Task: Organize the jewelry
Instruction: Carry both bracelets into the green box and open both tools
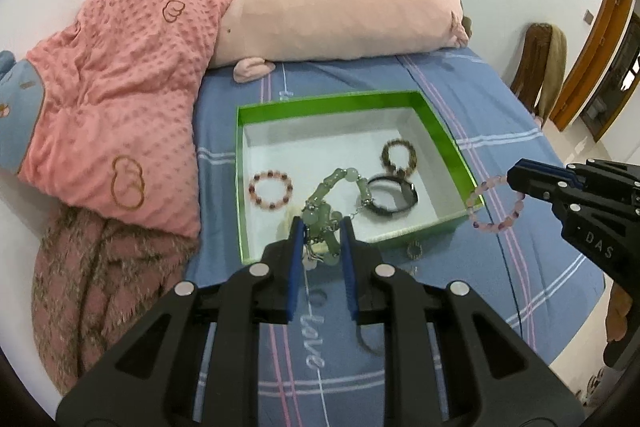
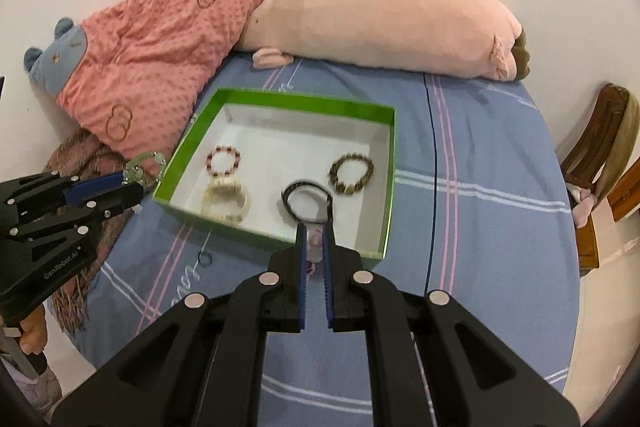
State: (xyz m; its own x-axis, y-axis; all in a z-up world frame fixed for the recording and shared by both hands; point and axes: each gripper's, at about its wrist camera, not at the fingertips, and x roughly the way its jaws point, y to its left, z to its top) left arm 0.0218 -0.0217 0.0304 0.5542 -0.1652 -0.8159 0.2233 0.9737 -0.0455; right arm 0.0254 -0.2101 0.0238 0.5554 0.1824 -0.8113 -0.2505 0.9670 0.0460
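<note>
A green box (image 1: pixel 328 99) (image 2: pixel 308 99) with a white floor lies on the blue bed. In it lie a red bead bracelet (image 1: pixel 271 190) (image 2: pixel 224 159), a brown bead bracelet (image 1: pixel 399 157) (image 2: pixel 351 174), a black band (image 1: pixel 392 201) (image 2: pixel 306 201) and a cream bracelet (image 2: pixel 226 201). My left gripper (image 1: pixel 322 227) (image 2: pixel 136 191) is shut on a pale green jade bracelet (image 1: pixel 328 193) (image 2: pixel 144 165), held near the box's front left corner. My right gripper (image 2: pixel 315 229) (image 1: pixel 514 175) is shut on a pink bead bracelet (image 1: pixel 496 205) (image 2: pixel 316 241), which dangles by the front right corner.
A pink dotted quilt (image 1: pixel 120 99) and a brown fringed blanket (image 1: pixel 100 299) lie left of the box, with a long pink plush pig (image 2: pixel 380 23) behind it. A small ring (image 1: pixel 415 250) lies on the sheet before the box. A wooden chair (image 2: pixel 596 147) stands past the bed's right edge.
</note>
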